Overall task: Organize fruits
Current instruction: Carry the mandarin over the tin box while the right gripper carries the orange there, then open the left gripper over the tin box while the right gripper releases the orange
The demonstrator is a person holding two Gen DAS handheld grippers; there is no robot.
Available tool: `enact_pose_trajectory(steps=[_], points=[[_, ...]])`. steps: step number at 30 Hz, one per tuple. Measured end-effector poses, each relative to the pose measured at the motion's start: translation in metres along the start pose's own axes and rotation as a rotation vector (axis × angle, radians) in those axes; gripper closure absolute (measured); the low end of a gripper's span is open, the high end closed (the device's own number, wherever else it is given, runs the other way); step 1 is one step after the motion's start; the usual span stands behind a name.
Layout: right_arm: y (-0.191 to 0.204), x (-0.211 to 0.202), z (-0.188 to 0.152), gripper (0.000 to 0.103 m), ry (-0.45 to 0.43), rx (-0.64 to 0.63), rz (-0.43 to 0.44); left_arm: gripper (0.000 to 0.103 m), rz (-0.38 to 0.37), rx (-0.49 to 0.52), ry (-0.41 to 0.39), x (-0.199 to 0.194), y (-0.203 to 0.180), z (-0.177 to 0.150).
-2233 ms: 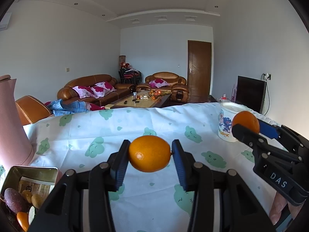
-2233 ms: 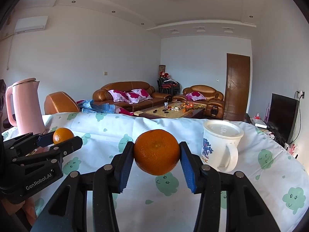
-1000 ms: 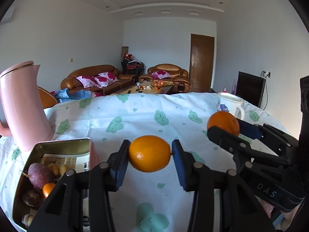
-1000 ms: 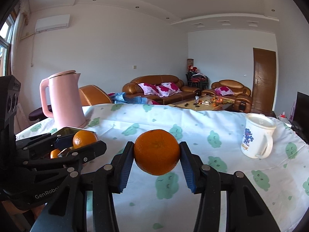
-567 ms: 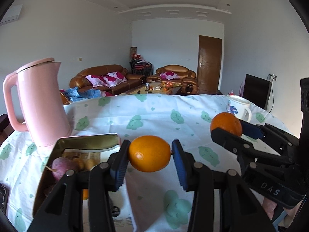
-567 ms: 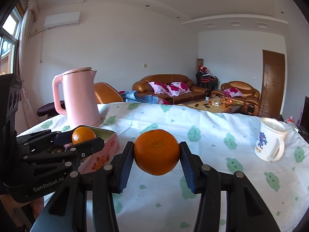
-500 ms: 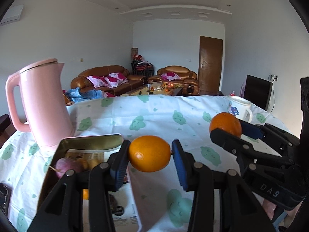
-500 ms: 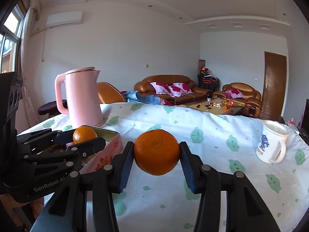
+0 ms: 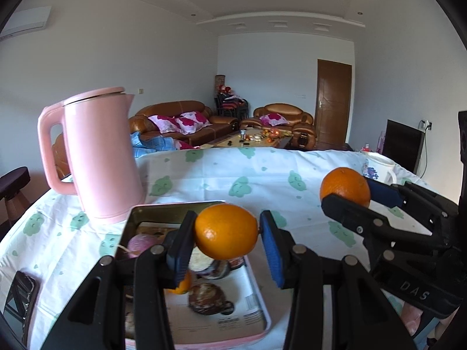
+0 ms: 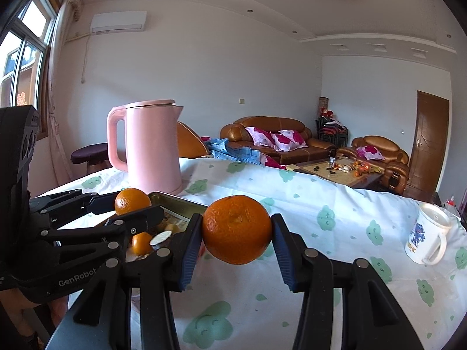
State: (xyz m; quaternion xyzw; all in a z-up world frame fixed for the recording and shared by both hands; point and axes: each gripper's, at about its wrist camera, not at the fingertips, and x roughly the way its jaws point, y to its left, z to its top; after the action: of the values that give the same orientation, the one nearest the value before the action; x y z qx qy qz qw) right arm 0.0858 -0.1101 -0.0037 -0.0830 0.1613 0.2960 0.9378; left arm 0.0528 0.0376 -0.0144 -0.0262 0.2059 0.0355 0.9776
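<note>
My left gripper (image 9: 226, 233) is shut on a yellow-orange orange (image 9: 226, 232), held in the air over the near part of a pink metal tin (image 9: 163, 208). The tin holds a purple fruit (image 9: 140, 243), a small orange (image 9: 182, 285) and darker fruits. My right gripper (image 10: 236, 230) is shut on a deeper orange mandarin (image 10: 236, 229), just right of the tin (image 10: 178, 201). In the left wrist view the right gripper (image 9: 344, 192) shows at the right with its mandarin (image 9: 344, 186). The left gripper (image 10: 132, 204) with its orange (image 10: 132, 201) shows at the left of the right wrist view.
A tall pink kettle (image 9: 99, 157) stands right behind the tin. A white mug (image 10: 427, 239) sits at the table's far right. The green-patterned tablecloth (image 10: 335, 213) covers the table. A dark flat object (image 9: 20, 300) lies at the left edge.
Both grippers have swung left across the table, each still holding its fruit. The tin and kettle have come closer and toward the centre, and the mug has slid off to the right.
</note>
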Motion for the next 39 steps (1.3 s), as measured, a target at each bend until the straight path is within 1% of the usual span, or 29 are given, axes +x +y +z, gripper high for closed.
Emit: enact_pose_trajectory(steps=[9,18,29,39], points=[[0.023,0.010,0.008,0.054,-0.001,-0.032,0.039,0.057,0.044,-0.021,0.001,-0.005,0.024,-0.004],[0.039,0.024,0.009,0.054,0.015,-0.049,0.070,0.057,0.085,-0.042,0.028,-0.005,0.047,-0.011],[0.062,0.040,0.006,0.054,0.039,-0.076,0.106,0.057,0.102,-0.057,0.056,-0.003,0.063,-0.020],[0.077,0.060,-0.005,0.054,0.096,-0.094,0.128,0.057,0.111,-0.073,0.082,0.001,0.075,-0.026]])
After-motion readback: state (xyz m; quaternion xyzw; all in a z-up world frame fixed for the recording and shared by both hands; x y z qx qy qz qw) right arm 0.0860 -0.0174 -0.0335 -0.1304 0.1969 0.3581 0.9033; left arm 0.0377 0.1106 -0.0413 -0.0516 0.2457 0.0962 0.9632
